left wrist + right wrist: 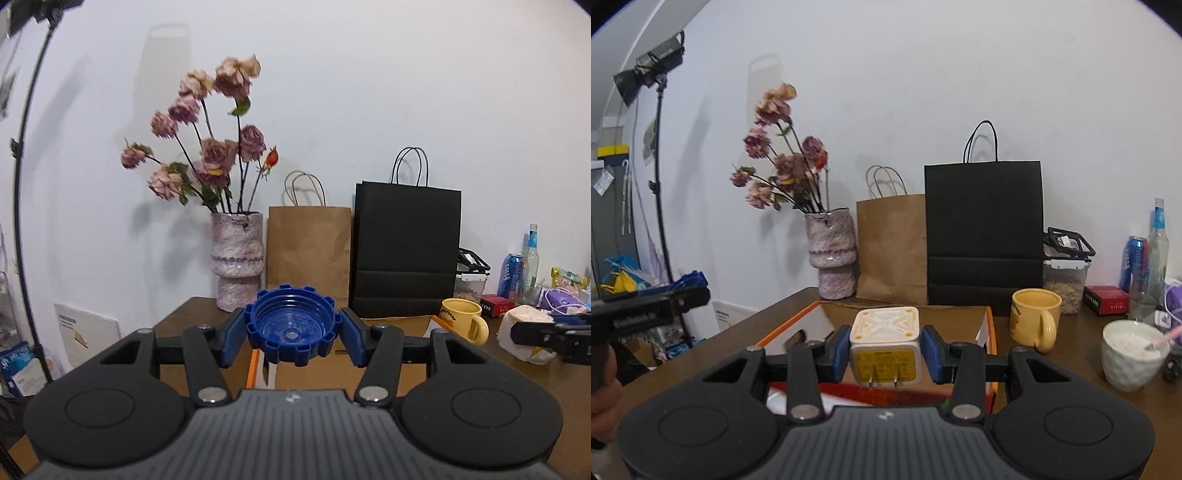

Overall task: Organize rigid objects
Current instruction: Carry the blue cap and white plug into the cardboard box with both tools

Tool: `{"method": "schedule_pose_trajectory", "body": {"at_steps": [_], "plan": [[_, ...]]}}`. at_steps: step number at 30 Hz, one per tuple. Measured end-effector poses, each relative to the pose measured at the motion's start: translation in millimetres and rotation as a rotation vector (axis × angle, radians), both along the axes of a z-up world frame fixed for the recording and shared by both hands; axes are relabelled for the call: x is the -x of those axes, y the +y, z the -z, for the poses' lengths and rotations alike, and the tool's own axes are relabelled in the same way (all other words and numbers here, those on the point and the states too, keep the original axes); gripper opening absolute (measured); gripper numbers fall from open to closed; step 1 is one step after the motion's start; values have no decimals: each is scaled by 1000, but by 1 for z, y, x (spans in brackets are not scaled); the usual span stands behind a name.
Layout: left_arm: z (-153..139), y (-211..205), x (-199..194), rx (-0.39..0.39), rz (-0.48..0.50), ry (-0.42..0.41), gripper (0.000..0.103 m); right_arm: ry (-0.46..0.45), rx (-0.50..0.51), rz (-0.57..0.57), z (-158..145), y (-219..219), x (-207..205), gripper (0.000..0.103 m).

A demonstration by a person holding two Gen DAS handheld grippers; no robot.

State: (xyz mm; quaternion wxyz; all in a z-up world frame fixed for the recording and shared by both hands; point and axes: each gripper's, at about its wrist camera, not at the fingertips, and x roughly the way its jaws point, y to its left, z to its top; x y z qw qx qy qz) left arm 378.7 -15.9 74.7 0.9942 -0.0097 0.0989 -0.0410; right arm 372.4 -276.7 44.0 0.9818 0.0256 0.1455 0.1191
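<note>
Mid-carry, the left gripper (291, 332) pinches a blue screw cap (291, 328), the right gripper (884, 352) a plug adapter (884, 345); next, lower both into the cardboard box (990, 325) at twelve o'clock.

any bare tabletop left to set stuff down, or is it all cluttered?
Bare wood shows on the table left of the cardboard box, running back to the vase, and in a narrower strip between box and yellow mug. The right end is crowded: white bowl, red box, bottle, can.
</note>
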Motion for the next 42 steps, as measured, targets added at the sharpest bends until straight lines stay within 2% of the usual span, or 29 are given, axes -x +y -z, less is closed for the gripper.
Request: {"method": "schedule_pose_trajectory", "body": {"at_steps": [3, 6, 15, 21, 24, 30, 33, 36, 42], "plan": [[-2, 0, -31, -7, -8, 24, 55, 53, -30, -8, 1, -9, -37, 40], [-1, 0, -64, -6, 1, 86, 55, 105, -32, -6, 6, -14, -74, 40], [16, -16, -169, -37, 75, 332, 55, 278, -23, -12, 17, -24, -179, 40], [34, -26, -250, -15, 90, 552, 55, 418, 21, -10, 35, -18, -243, 40], [49, -32, -281, -38, 79, 634, 55, 490, 31, -5, 46, -18, -272, 40], [82, -45, -326, -99, 115, 797, 55, 630, 96, 20, 68, -13, -321, 40], [96, -52, -338, -135, 126, 853, 55, 688, 123, 31, 77, -10, -335, 40], [102, -52, -345, -129, 115, 885, 56, 697, 213, 37, 83, 1, -338, 40], [101, -52, -355, -107, 93, 921, 60, 715, 198, 49, 83, 1, -340, 43]]}}
